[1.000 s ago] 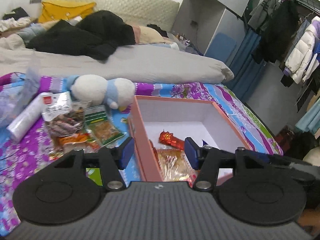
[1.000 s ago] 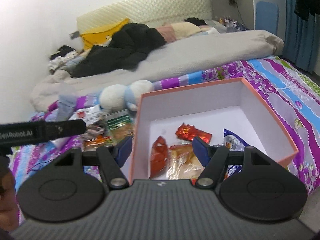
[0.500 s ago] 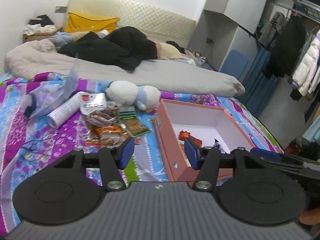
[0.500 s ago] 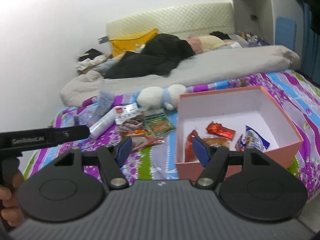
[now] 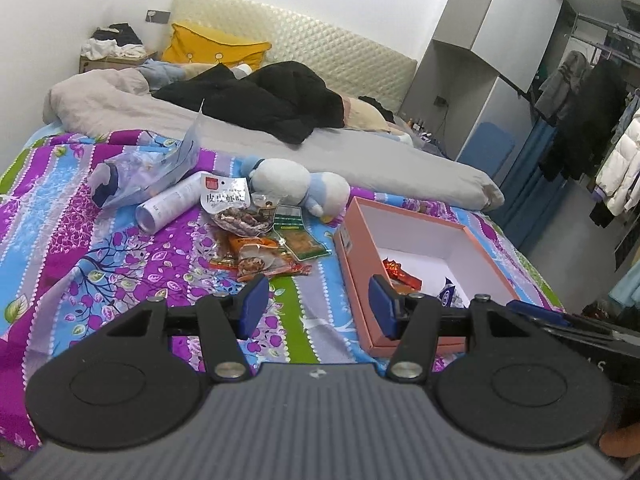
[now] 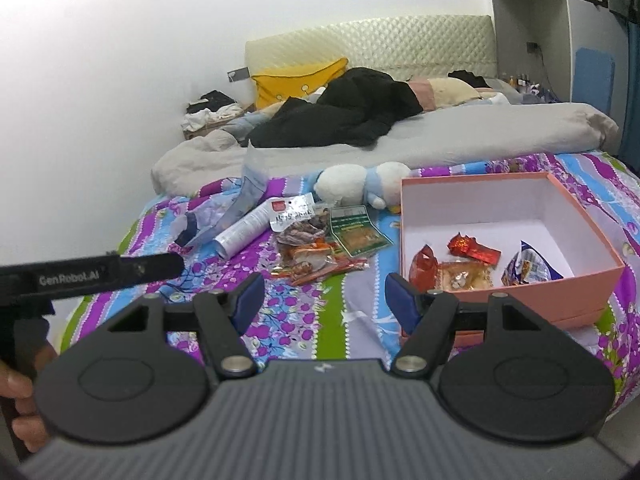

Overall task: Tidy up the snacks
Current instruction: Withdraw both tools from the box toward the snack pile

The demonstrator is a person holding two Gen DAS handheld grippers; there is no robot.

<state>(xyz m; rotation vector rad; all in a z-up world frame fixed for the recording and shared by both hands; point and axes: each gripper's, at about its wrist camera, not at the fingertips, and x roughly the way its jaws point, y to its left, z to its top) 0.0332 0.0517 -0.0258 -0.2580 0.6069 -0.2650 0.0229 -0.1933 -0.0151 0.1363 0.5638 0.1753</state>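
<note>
Roughly ahead and slightly left of both grippers, the loose snacks (image 6: pixel 320 248) lie heaped on the bedspread (image 5: pixel 80 260), just left of the box (image 6: pixel 560 276), which already holds several packets. Left gripper (image 5: pixel 318 306) and right gripper (image 6: pixel 322 302) both hang with fingers apart, empty. The left looks nearer the heap. The green packet (image 6: pixel 358 234) lies flat, long axis running near to far.

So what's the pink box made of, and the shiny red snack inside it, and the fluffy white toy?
The pink box looks like matte cardboard: stiff flat walls, sharp corners, white inside. The red snack seems wrapped in metallic foil or plastic film; it glints and crinkles. The white toy looks like soft plush fabric, fuzzy and rounded, though its stuffing is hidden.
</note>
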